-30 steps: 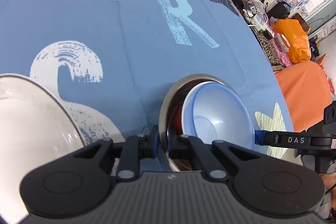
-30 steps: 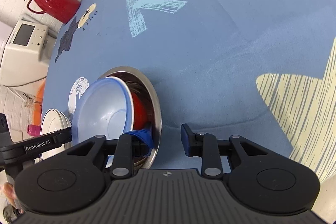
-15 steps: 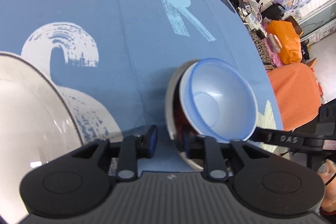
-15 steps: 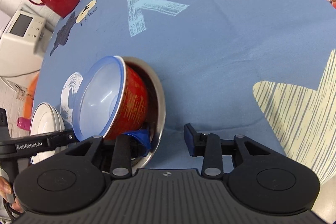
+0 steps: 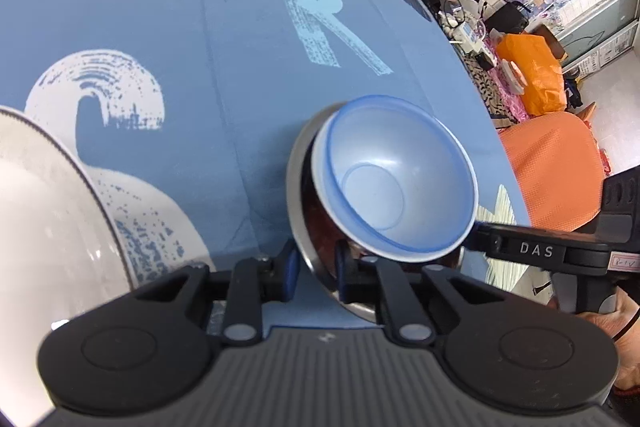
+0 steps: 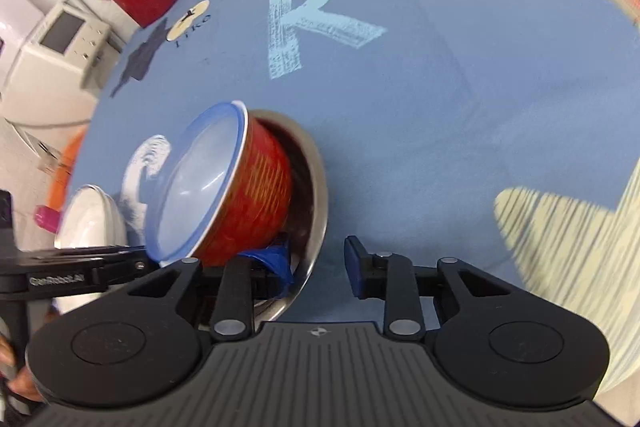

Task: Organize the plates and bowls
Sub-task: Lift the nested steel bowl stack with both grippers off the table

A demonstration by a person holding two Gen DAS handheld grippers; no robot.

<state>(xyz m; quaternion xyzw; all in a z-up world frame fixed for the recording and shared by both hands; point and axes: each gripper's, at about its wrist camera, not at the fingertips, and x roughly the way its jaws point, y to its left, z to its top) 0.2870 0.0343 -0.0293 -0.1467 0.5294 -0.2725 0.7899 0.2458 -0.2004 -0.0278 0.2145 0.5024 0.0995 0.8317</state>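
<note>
Three nested bowls: a blue bowl (image 5: pixel 394 179) in a red bowl (image 6: pixel 256 195) in a steel bowl (image 6: pixel 314 195); plates (image 5: pixel 48 227) lie left. The left gripper (image 5: pixel 314 269) straddles the steel rim, not pinching it. The right gripper (image 6: pixel 320 263) is spread wide, one finger inside that bowl.

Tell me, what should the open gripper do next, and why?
Probably shut the right gripper on the shiny steel bowl: its jaws straddle that rim, wide open, while the red bowl and blue plastic bowl inside tip steeply.
</note>
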